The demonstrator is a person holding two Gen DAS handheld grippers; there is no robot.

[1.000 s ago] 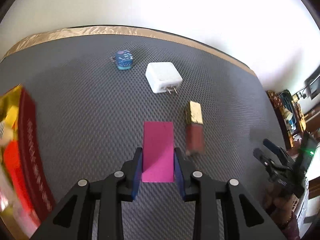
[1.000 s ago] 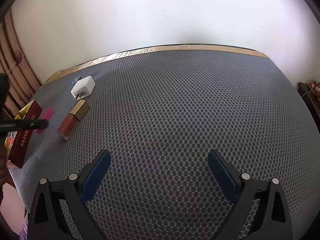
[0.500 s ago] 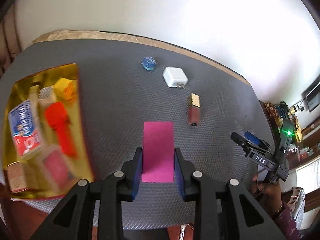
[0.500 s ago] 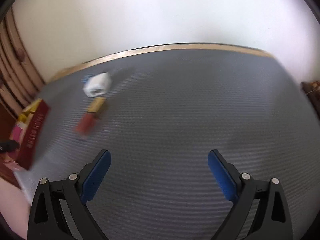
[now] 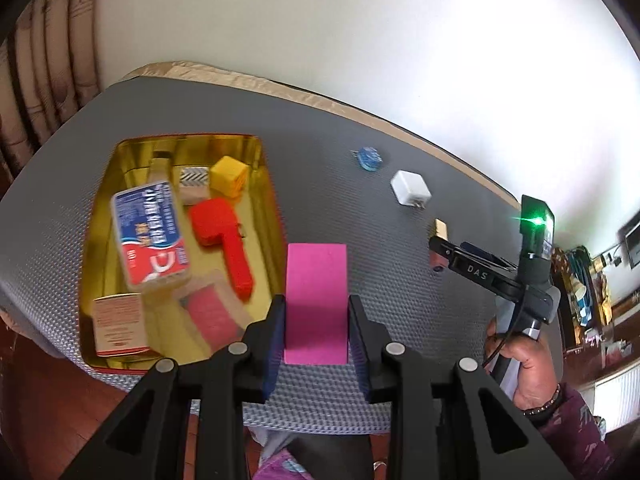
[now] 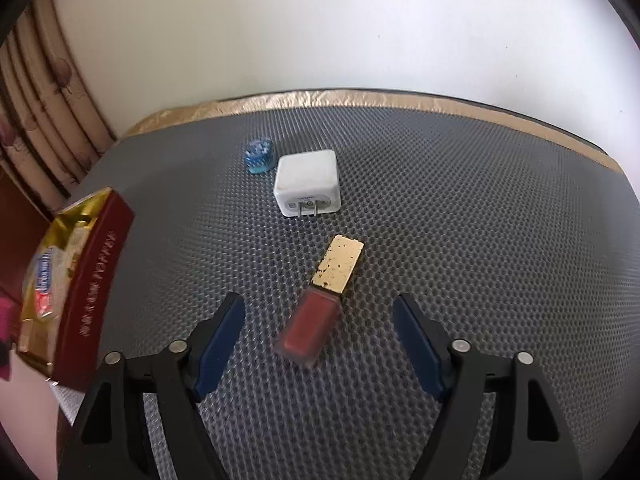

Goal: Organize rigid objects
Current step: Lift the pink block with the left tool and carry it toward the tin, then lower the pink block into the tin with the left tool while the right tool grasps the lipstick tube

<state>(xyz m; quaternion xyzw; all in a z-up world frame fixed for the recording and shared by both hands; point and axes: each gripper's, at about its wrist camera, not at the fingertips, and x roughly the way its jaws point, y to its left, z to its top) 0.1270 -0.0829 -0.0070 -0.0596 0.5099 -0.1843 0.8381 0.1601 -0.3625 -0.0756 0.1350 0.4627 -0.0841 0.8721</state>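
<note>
While one pink block (image 5: 315, 300) is held — three loose: lipstick (image 6: 320, 304), charger (image 6: 307, 182), blue piece (image 6: 259, 157).

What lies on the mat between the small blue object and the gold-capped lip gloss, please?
The white charger, prongs facing the lip gloss, sits between it and the blue object; the right wrist view shows this best.

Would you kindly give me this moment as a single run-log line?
left gripper: shut on pink block, beside gold tin | right gripper: open, jaws just closing, around lip gloss, no contact
</note>
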